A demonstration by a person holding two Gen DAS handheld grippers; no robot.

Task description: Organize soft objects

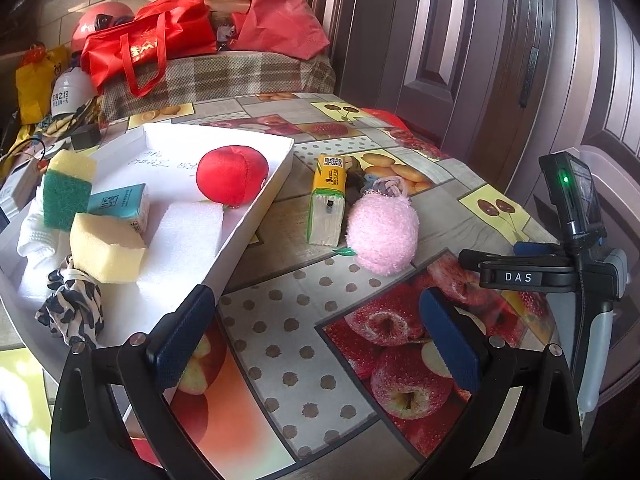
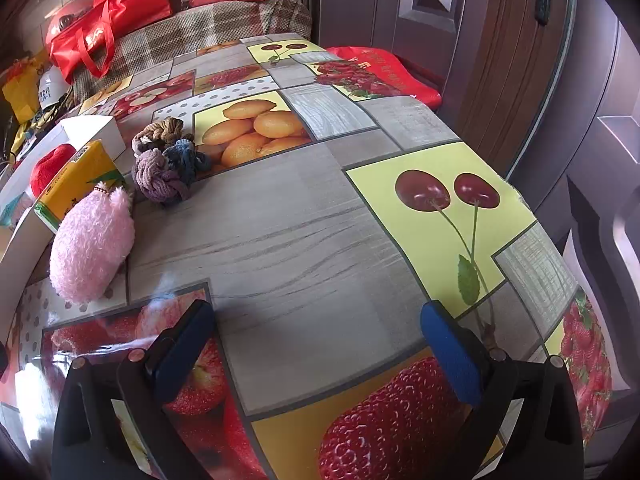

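Note:
A white tray (image 1: 276, 176) on the table holds a red plush apple (image 1: 231, 174), sponges (image 1: 106, 248), a green-and-yellow scrub sponge (image 1: 66, 196), a blue tissue pack (image 1: 120, 204), white foam (image 1: 184, 236), a white sock (image 1: 34, 236) and a leopard scrunchie (image 1: 72, 308). To its right on the table lie a pink fluffy toy (image 1: 382, 232) (image 2: 92, 244), a yellow tissue pack (image 1: 328, 200) (image 2: 78, 182) and several hair ties (image 2: 168, 160). My left gripper (image 1: 316, 344) is open and empty near the tray's corner. My right gripper (image 2: 318, 352) is open and empty over bare table, right of the pink toy.
The fruit-print tablecloth (image 2: 288, 240) covers the table. Red bags (image 1: 152, 44) and clutter sit on a plaid bench behind. A dark door (image 2: 500, 60) stands at right. The right gripper's handle with its device (image 1: 576, 216) shows in the left wrist view.

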